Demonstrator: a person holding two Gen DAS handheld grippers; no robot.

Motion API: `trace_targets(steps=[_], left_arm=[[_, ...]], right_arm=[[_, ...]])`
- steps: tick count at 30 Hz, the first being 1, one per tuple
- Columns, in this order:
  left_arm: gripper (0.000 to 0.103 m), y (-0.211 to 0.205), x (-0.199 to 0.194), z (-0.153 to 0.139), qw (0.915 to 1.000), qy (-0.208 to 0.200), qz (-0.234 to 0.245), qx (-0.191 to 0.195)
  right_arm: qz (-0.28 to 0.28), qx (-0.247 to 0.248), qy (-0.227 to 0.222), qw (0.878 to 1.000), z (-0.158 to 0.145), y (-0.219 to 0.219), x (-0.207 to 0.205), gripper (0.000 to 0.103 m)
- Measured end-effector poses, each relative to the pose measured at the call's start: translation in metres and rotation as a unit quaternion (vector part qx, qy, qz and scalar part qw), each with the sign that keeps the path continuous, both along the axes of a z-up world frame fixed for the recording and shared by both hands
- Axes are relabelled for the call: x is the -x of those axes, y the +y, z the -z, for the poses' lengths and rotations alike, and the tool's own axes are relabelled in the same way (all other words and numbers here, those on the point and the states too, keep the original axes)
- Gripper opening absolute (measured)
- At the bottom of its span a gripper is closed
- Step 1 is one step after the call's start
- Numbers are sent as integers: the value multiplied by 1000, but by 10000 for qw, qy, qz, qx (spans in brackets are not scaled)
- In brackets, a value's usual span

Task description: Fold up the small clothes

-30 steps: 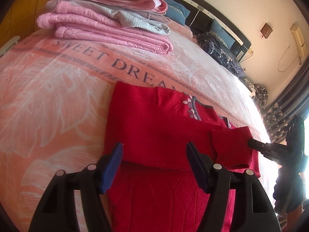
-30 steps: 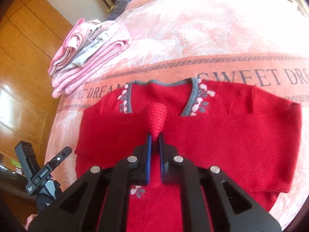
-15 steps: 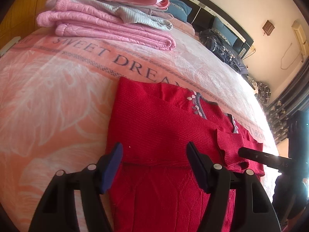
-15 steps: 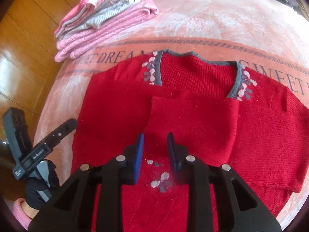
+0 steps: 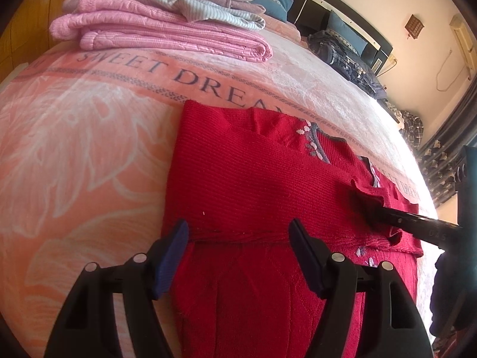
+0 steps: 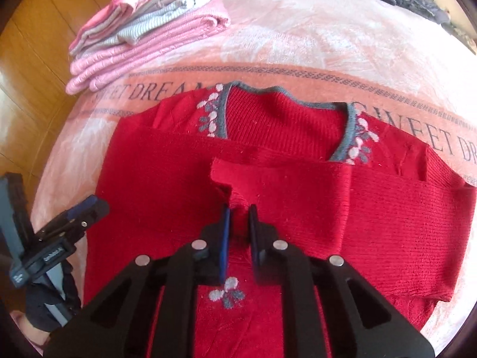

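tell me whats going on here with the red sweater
A person is folding a red sweater on a pink blanket with a handheld claw in each hand. Both sleeves are already folded across the chest. The right claw sits slightly parted at the cuff of the top sleeve; whether it grips is unclear. The left claw hovers wide open over the sweater. A pile of folded pink clothes sits beyond.

Bare blanket [image 5: 89, 155] lies open left of the red sweater [image 5: 253, 185]; folded pile [image 5: 167, 26] blocks beyond.
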State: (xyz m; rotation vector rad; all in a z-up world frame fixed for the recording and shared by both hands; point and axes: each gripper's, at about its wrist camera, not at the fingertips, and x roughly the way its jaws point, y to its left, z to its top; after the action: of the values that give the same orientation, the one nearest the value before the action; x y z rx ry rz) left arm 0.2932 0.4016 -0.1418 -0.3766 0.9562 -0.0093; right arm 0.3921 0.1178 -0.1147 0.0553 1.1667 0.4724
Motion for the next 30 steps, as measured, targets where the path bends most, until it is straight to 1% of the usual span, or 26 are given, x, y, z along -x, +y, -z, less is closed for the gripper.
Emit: trace_targets(steps=[4, 7, 8, 11, 12, 13, 15, 17, 18, 20, 21, 23, 25, 26, 27, 28, 30], left_arm=[[72, -6, -1, 1, 9999, -3, -25, -155], [73, -10, -2, 2, 9996, -1, -35, -289], [74, -11, -2, 3, 9994, -3, -39, -337], [75, -17, -3, 4, 9988, -4, -33, -496], [75, -18, -3, 3, 9985, -1, -43, -546], [75, -20, -3, 3, 9983, -5, -66, -578], [75, -22, -3, -3, 9984, -103, -144, -539], [75, -29, -3, -13, 9981, -292, -98, -526], [75, -34, -4, -18, 9977, -385, -13, -549], [75, -48, -6, -26, 9970, -494, 224, -545], [76, -54, -7, -27, 9968, -502, 338, -515], [76, -63, -9, -24, 9968, -461, 485, -447], [76, -68, -11, -15, 9974, -298, 541, -383], [76, -67, -12, -9, 9979, -165, 528, -343], [76, -65, -13, -1, 9984, -15, 487, -282], [76, -61, -13, 5, 9988, 75, 438, -206], [76, -56, -11, 6, 9990, -18, 445, -72]], right_arm=[[519, -704, 134, 9961, -20, -62, -8, 10], [905, -864, 173, 9920, -24, -109, -9, 10], [1011, -836, 200, 9912, -22, -122, -8, 10], [1342, -576, 371, 9886, -8, -158, -6, 13], [1473, -462, 509, 9867, 1, -169, -5, 16], [1620, -357, 658, 9839, 11, -179, -4, 16], [1842, -488, 905, 9775, 25, -199, 0, 16], [2002, -710, 1014, 9719, 32, -214, 3, 16], [2032, -857, 1016, 9701, 32, -219, 3, 16], [2041, -1235, 1011, 9659, 31, -221, 3, 23], [2021, -1250, 1005, 9662, 31, -218, 2, 24], [1902, -1041, 1013, 9709, 31, -207, -2, 24], [1786, -955, 1086, 9732, 36, -195, -3, 24], [1727, -837, 1102, 9752, 39, -189, -3, 22], [1647, -714, 1032, 9783, 39, -183, -2, 11], [1542, -651, 928, 9815, 36, -177, -1, 5], [1421, -500, 660, 9864, 27, -170, 0, 5]])
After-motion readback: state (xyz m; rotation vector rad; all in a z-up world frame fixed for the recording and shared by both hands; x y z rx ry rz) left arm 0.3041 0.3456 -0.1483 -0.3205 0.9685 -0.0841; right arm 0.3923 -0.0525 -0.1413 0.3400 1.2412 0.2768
